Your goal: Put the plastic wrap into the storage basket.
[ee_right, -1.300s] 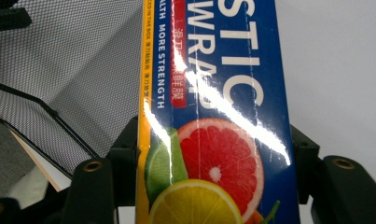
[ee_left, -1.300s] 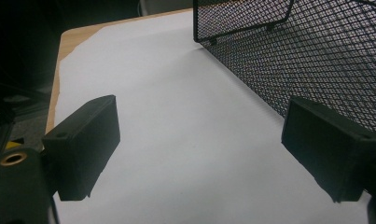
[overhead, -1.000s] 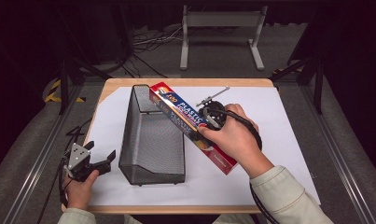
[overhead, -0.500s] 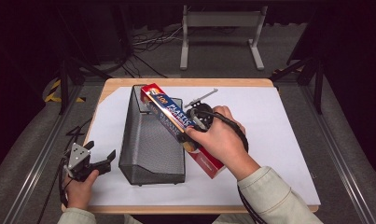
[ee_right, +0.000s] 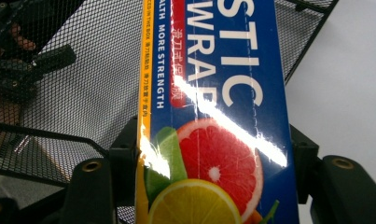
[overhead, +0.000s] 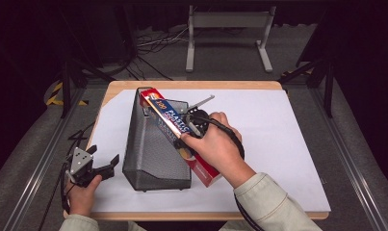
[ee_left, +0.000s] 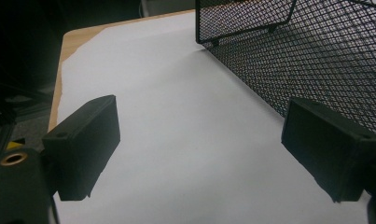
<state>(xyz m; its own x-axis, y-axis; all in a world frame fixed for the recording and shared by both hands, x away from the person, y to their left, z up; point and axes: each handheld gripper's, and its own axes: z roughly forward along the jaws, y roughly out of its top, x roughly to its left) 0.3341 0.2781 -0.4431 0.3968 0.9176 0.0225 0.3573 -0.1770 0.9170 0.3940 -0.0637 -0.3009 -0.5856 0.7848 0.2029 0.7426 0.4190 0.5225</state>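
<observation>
Right gripper (overhead: 190, 126) clamped on plastic wrap box (overhead: 171, 126), jaws pressing box's two long sides. Since a second ago box swung left: was lying beside wire basket (overhead: 153, 144), now tilted over basket's open top, far end past rim, near end low by right hand (overhead: 215, 147). Likely insertion under way; box not yet inside. Left gripper (overhead: 97, 171) unmoved, jaws spread wide, empty, just beside basket's wall (ee_left: 316, 56) on white surface (overhead: 278, 144). Next: lower far end, release.
</observation>
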